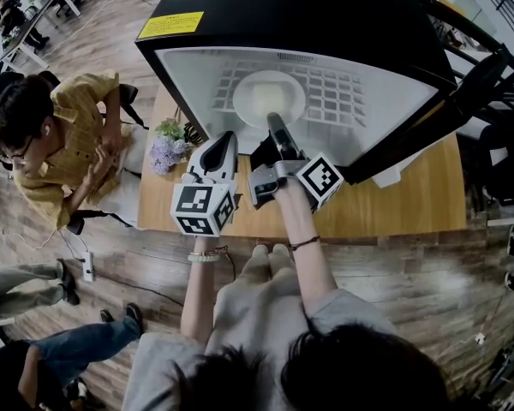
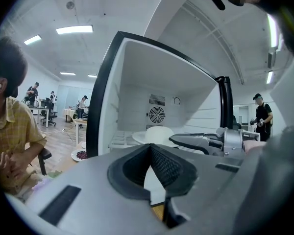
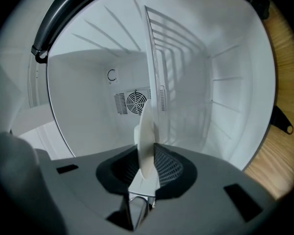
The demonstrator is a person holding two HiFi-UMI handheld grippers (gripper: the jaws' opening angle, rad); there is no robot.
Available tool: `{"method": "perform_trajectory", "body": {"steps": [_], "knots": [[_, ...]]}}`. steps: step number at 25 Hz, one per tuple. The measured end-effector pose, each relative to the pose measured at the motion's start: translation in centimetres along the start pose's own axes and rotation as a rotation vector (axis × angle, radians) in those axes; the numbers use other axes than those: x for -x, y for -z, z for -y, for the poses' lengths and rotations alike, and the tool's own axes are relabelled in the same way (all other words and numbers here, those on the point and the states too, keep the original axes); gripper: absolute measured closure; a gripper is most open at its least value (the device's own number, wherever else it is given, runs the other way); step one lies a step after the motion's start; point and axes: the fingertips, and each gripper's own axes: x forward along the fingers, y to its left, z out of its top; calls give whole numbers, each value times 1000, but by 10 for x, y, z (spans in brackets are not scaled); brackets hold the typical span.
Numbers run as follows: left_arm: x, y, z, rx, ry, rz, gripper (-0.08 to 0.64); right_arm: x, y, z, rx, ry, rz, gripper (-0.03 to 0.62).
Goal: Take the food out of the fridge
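Note:
A black mini fridge (image 1: 308, 7) stands open on a wooden table. On the wire shelf (image 1: 343, 92) inside lies a white plate (image 1: 268, 98) with a pale heap of food. My right gripper (image 1: 272, 120) reaches into the fridge, and its pads close on the plate's near rim. In the right gripper view the plate (image 3: 146, 136) stands edge-on between the jaws of the right gripper (image 3: 146, 156). My left gripper (image 1: 225, 137) hangs just outside the fridge's front, left of the right one, its jaws together and holding nothing. The left gripper view shows the plate (image 2: 154, 132) and the right gripper (image 2: 175, 140) at its rim.
The fridge door (image 1: 450, 110) swings open to the right. A bunch of purple flowers (image 1: 165, 151) sits on the table (image 1: 394, 204) at the fridge's left corner. A person in a yellow shirt (image 1: 64, 144) sits close by on the left. The fan grille (image 3: 136, 102) marks the fridge's back wall.

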Motion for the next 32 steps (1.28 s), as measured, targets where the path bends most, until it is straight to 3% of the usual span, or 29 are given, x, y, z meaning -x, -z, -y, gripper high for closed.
{"method": "perform_trajectory", "body": {"steps": [32], "knots": [[45,-26,47,-104,184,59,552,58,13,-59,-35,-93,-161,520]]}}
